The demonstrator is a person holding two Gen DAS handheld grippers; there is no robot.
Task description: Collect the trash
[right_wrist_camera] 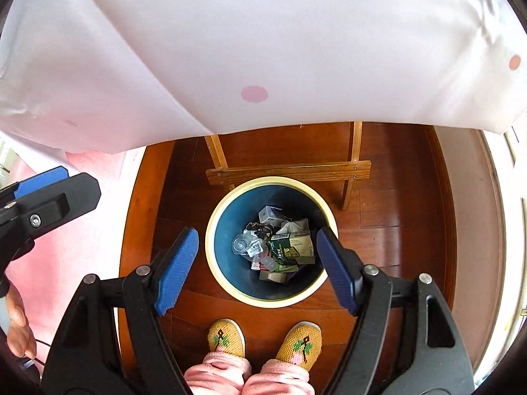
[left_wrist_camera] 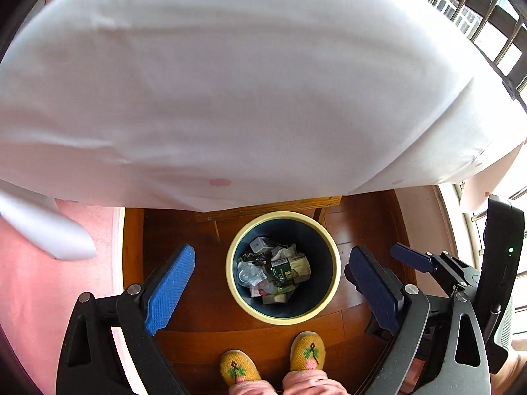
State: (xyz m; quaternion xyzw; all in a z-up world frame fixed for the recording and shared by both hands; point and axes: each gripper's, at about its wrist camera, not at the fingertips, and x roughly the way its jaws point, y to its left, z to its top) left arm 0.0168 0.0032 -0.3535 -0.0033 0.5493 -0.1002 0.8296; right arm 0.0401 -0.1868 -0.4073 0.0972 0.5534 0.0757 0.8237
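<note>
A round bin with a cream rim [left_wrist_camera: 333, 250] [right_wrist_camera: 210, 230] and dark blue inside stands on the wooden floor. It holds several pieces of trash [left_wrist_camera: 275, 271] [right_wrist_camera: 275, 245]: a green carton, clear plastic, small boxes, crumpled wrappers. My left gripper [left_wrist_camera: 273, 266] hangs open high above the bin, its blue pads wide apart with nothing between them. My right gripper [right_wrist_camera: 258, 247] is also open above the bin and empty. In the left wrist view the right gripper [left_wrist_camera: 411, 256] shows at the right; in the right wrist view the left gripper [right_wrist_camera: 42, 177] shows at the left.
A table draped in a white cloth [left_wrist_camera: 230, 82] [right_wrist_camera: 263, 42] with pink dots fills the upper half. Its wooden legs and crossbar [right_wrist_camera: 286, 171] stand just behind the bin. The person's feet in yellow slippers [left_wrist_camera: 271, 358] [right_wrist_camera: 263, 340] stand before the bin. Window bars [left_wrist_camera: 477, 16] lie at the right.
</note>
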